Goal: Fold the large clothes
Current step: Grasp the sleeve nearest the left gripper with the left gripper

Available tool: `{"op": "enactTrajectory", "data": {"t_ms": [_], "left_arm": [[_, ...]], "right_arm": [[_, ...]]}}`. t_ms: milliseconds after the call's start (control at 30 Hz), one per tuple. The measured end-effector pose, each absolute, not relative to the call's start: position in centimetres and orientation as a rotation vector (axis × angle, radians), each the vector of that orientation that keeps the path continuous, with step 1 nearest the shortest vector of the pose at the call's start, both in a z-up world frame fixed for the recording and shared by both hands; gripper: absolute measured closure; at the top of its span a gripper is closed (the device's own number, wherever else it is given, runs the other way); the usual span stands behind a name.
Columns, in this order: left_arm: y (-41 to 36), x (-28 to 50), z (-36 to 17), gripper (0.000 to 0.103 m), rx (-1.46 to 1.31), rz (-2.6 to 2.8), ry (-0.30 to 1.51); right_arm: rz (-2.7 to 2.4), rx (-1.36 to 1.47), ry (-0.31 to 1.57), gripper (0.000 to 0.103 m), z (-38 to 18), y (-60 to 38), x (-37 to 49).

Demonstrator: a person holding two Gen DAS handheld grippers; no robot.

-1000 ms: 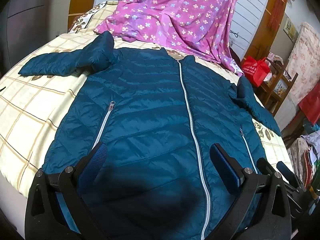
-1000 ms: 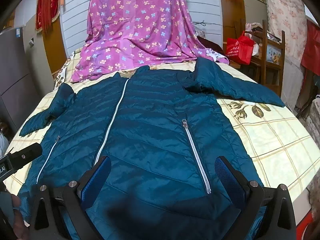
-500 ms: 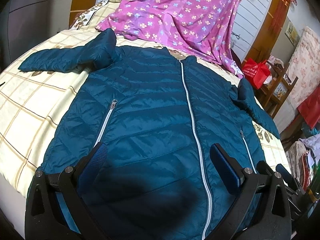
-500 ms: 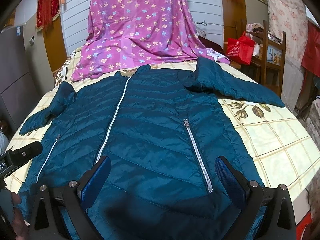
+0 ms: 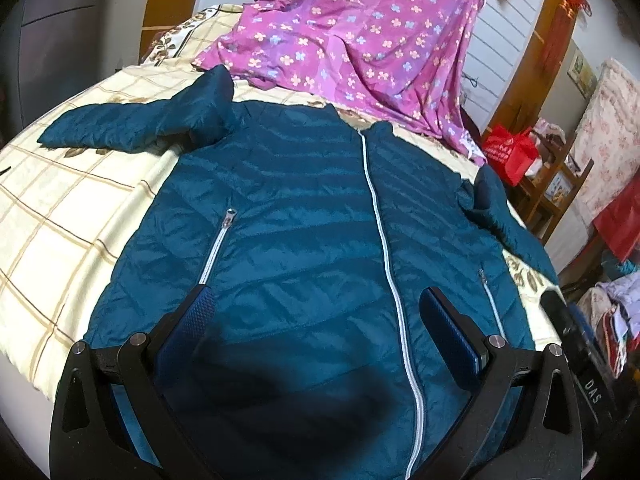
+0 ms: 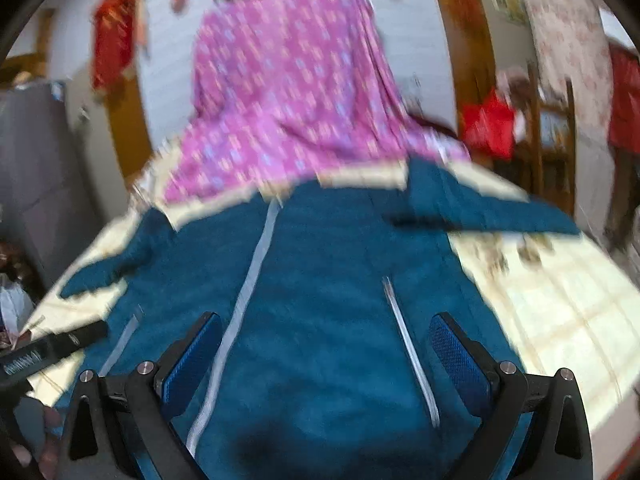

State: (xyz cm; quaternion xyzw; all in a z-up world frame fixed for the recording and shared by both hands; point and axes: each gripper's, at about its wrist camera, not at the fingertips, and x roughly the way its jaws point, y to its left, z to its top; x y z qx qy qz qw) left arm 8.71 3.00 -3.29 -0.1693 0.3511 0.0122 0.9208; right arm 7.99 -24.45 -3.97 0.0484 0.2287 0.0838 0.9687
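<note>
Your jacket [image 5: 304, 240] lies flat and front-up on the bed [image 5: 60, 216], zipped shut, with both sleeves spread outward. Your left tool [image 5: 320, 316] hovers over the hem, jaws spread wide, gripping nothing. Your right tool [image 6: 326, 344] is likewise wide open and empty above the hem; that view is blurred. A purple flowered cloth [image 5: 360, 40] is draped behind the collar.

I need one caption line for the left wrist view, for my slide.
Open left gripper above a zipped teal jacket spread flat on a checked bedsheet.
</note>
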Motion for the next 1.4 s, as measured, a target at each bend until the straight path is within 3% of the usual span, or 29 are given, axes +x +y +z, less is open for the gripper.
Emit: {"op": "enactTrajectory", "data": {"t_ms": [200,400,567,767,1367,1400], "left_arm": [[8.0,13.2,-3.3,0.0,-0.257,0.113,0.806],[22.1,17.5,-5.1,0.0,-0.217,0.42,0.81],[34.5,19.4,-7.0,0.0,-0.278,0.594,0.853],[43.9,21.1,-8.0,0.0,-0.31,0.651,0.883],[49.7,27.5,-12.2,0.001,-0.419,0.449,0.903],[49.6,27.4,-12.1,0.004,-0.424,0.436,0.899]], "right_arm": [[0.211,-0.077,0.396,0.0,-3.9,-22.5,10.5],[0.185,-0.053,0.646,0.0,-7.2,-23.6,12.4],[0.188,-0.045,0.721,0.0,-8.5,-24.7,13.1],[0.182,-0.101,0.802,0.0,-9.9,-24.4,13.9],[0.199,-0.212,0.874,0.0,-11.6,-21.7,14.7],[0.199,-0.21,0.874,0.0,-11.6,-21.7,14.7]]}}
